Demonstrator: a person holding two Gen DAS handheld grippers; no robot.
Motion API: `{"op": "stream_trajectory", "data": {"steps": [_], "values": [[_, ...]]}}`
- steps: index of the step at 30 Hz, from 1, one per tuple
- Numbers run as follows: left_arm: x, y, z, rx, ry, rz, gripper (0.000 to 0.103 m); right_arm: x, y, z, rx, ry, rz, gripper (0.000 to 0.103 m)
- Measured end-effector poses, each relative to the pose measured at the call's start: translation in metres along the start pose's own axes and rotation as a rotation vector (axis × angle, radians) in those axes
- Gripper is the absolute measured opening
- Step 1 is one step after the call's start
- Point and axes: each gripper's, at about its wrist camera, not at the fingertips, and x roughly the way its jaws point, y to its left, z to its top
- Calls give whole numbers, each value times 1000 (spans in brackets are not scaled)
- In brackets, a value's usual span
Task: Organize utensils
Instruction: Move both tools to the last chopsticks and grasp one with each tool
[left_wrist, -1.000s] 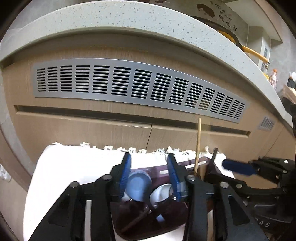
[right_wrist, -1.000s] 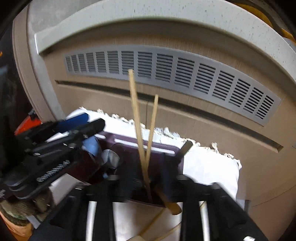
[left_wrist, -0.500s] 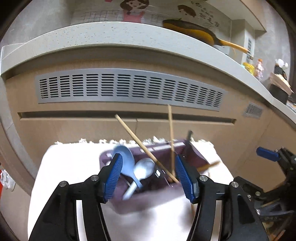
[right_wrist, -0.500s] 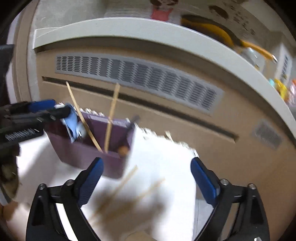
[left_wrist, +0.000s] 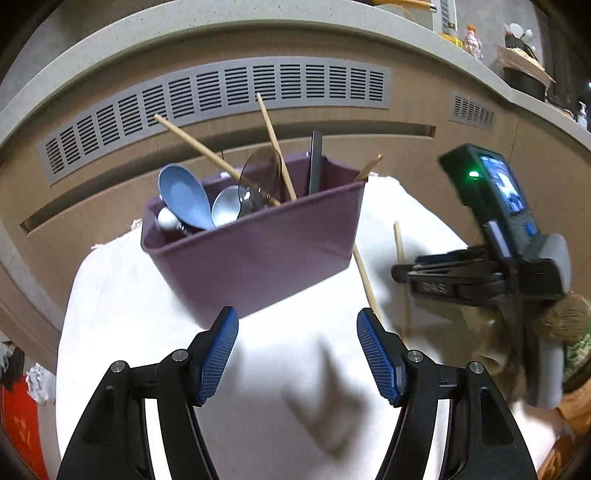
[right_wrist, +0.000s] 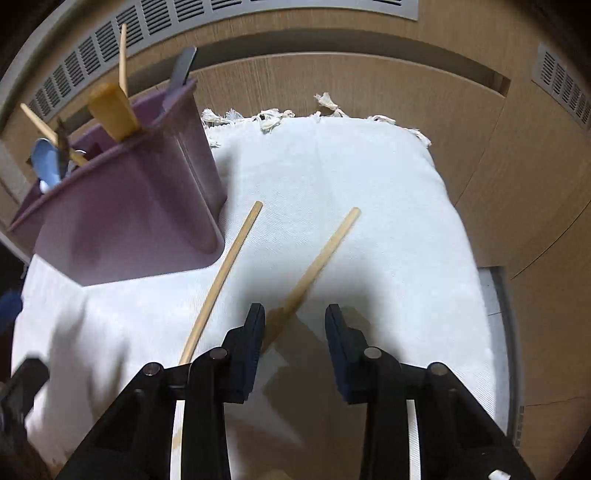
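Bin (left_wrist: 258, 251): purple, sitting on the white cloth (left_wrist: 122, 295) toward its far left, tilted in both views. It is holding a blue spoon (left_wrist: 183, 195), a steel spoon (left_wrist: 225, 210), two chopsticks (left_wrist: 218, 162) leaning out over the rim, a dark flat handle (left_wrist: 315, 162) and a wooden handle (right_wrist: 112, 112); their lower ends are hiding inside the bin.

Loose chopsticks: two lying on the cloth just right of the bin, one (right_wrist: 221, 280) ending close to its base, the other (right_wrist: 314, 269) running down between your right fingers. Its near end is blurring into shadow; contact cannot be told.

Right gripper (right_wrist: 295, 314): you are holding it partly open just over that chopstick, gripping nothing visibly.

Left gripper (left_wrist: 297, 321): you are holding it wide open, empty, in front of the bin.

Behind: a wooden panel with a grey vent (left_wrist: 221, 96).
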Motion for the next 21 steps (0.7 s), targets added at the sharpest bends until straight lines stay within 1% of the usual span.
{"op": "stream_trajectory", "data": {"steps": [1,2,3,6,8,10,12,14,16,17,19,21], "values": [[1,2,-1,-8,6,-4,67,2,4,0,-6,-1,-21,28],[2,3,-2,-17,12,-7,67,2,6,0,-15,-7,-32,25],[4,5,-2,-29,20,-9,67,2,9,1,-34,-10,-37,17],[11,10,-5,-71,60,-37,67,-3,13,-4,-74,-2,-20,9],[17,10,-6,-90,94,-69,67,-9,12,-9,-92,2,-6,7],[22,6,-5,-101,122,-112,67,-21,7,-18,-106,-14,4,7],[28,-2,-2,-101,145,-153,67,-30,1,-29,-113,-33,15,7],[36,-15,3,-82,158,-178,64,-40,-5,-41,-113,-47,29,7],[47,-28,9,-61,179,-198,56,-48,-13,-53,-108,-56,44,7],[54,-34,13,-55,196,-206,54,-52,-17,-59,-99,-59,57,7],[71,-46,21,-36,237,-201,39,-55,-26,-68,-81,-62,84,7],[85,-53,28,-17,263,-173,35,-59,-32,-75,-67,-71,103,7]]}}
